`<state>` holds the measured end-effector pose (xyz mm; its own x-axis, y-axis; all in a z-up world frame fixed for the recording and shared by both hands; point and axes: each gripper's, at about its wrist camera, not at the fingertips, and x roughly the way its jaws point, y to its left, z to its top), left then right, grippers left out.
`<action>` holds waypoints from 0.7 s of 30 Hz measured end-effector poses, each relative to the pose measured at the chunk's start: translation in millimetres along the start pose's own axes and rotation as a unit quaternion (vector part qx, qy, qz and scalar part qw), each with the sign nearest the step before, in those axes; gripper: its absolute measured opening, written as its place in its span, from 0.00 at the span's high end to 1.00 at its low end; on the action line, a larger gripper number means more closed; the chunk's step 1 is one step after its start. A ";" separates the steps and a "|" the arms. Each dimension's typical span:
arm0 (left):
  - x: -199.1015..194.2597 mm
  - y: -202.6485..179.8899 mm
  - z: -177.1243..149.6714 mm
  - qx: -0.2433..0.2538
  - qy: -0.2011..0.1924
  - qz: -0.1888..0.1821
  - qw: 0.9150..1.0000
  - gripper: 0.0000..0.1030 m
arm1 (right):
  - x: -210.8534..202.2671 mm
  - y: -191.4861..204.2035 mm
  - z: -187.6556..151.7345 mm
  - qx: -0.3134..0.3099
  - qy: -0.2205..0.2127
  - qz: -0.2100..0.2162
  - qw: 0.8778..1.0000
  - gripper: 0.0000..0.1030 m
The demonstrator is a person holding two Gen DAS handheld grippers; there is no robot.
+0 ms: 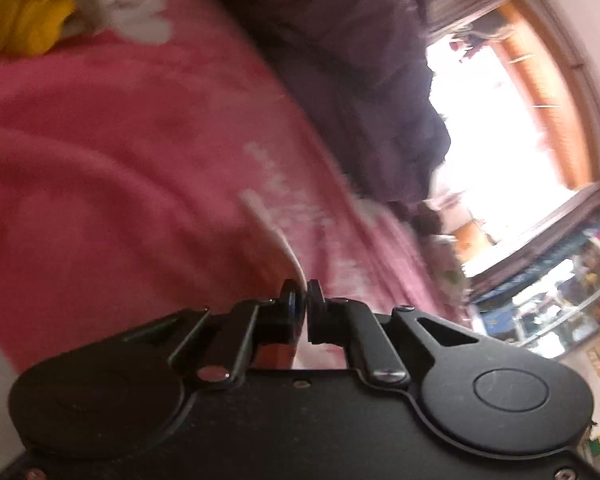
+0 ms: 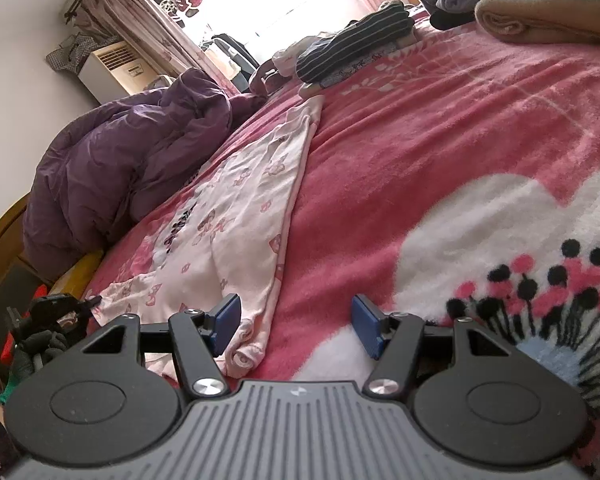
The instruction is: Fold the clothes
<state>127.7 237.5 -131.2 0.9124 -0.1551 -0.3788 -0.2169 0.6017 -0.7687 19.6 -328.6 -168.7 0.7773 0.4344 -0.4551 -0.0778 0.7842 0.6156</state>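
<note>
Pink fleece blanket (image 2: pixel 440 128) fills the right wrist view, covering the bed. Upper left, a purple duvet (image 2: pixel 120 160) lies bunched. Running from centre down to lower left is the pale pink printed garment (image 2: pixel 236 232), spread flat, its near edge rolled. It looks thin, light and limp, so a pinch at a corner or hem should lift it cleanly; expect it to drape and slide. Right gripper (image 2: pixel 296 326) hovers at that rolled edge, fingers wide apart. Left gripper (image 1: pixel 301 306), bottom centre of its blurred view, pads pressed together on a white fabric edge, apparently the garment.
</note>
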 end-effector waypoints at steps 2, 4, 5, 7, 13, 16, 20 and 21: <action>-4.3 -17.3 -1.3 0.022 -0.006 -0.021 1.000 0.98 | 0.5 -0.6 0.1 0.001 -0.001 0.002 1.000 0.40; -9.4 -36.7 -7.0 0.047 -0.007 -0.045 0.998 0.98 | 1.0 -0.8 0.2 0.001 -0.001 0.002 1.000 0.40; -10.7 -47.1 -12.1 0.065 -0.005 -0.053 0.996 0.98 | 1.4 -1.0 0.5 0.001 -0.001 0.003 1.000 0.40; -12.4 -67.9 -23.0 0.102 -0.001 -0.068 0.992 0.98 | 2.4 -1.2 1.0 0.002 -0.001 0.003 1.000 0.40; -4.7 -123.9 -70.9 0.214 0.034 -0.096 0.972 0.98 | 3.2 -2.2 1.8 0.005 -0.002 0.006 1.000 0.40; 3.4 -147.9 -97.9 0.249 0.052 -0.117 0.960 0.98 | 2.6 -3.5 2.4 0.011 -0.002 0.010 1.000 0.40; 8.3 -178.5 -140.0 0.296 0.078 -0.147 0.941 0.98 | 1.3 -7.5 3.7 0.027 -0.005 0.019 0.999 0.41; 11.3 -186.1 -151.2 0.310 0.085 -0.153 0.934 0.98 | 0.6 -8.8 3.8 0.032 -0.006 0.022 0.999 0.41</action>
<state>125.9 5.2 -70.4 0.8185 -0.4857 -0.3067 0.3369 0.8383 -0.4286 23.1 -336.9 -172.0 0.7816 0.4620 -0.4191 -0.0722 0.7344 0.6749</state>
